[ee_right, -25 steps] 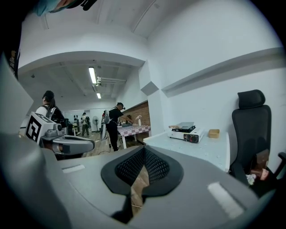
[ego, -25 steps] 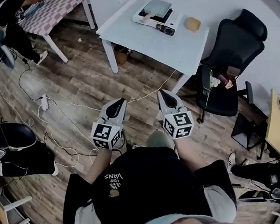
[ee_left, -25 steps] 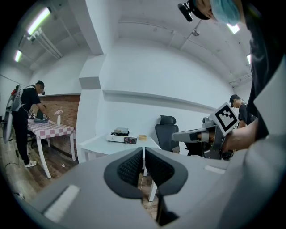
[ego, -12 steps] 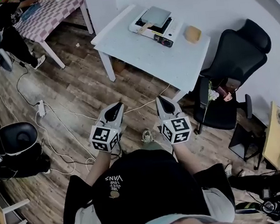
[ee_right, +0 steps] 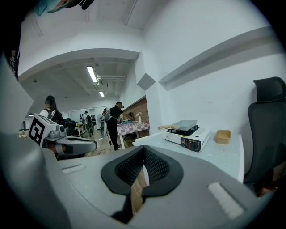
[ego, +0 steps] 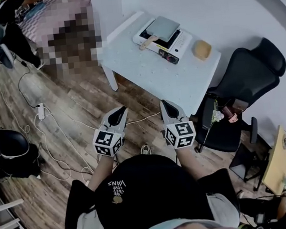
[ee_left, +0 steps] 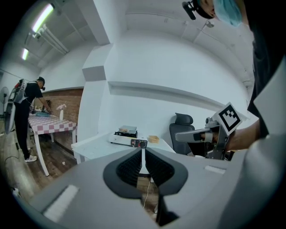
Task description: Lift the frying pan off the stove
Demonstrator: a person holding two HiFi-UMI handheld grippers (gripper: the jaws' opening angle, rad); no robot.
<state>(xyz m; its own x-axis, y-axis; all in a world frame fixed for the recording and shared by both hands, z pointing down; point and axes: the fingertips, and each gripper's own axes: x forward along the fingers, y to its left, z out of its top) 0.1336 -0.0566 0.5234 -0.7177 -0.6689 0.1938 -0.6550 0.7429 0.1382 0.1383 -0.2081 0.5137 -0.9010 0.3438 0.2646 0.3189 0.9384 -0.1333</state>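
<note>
A square grey frying pan [ego: 164,27] with a wooden handle sits on a white portable stove [ego: 180,44] on the white table [ego: 154,70]. In the right gripper view the frying pan [ee_right: 186,124] and stove [ee_right: 200,136] lie ahead to the right; in the left gripper view the stove [ee_left: 127,140] is small and straight ahead. Over the wood floor, short of the table, my left gripper [ego: 121,110] and right gripper [ego: 165,104] are side by side. Both are shut and hold nothing. The jaws meet in the left gripper [ee_left: 142,150] and right gripper [ee_right: 144,148] views.
A small tan box [ego: 201,49] lies on the table right of the stove. A black office chair [ego: 245,74] stands right of the table. Cables [ego: 44,136] trail over the floor at left. A person [ee_left: 23,117] stands at a checkered table far left.
Both grippers have been carried forward toward the white table, which now lies nearer below them. Their jaws have stayed shut and empty.
</note>
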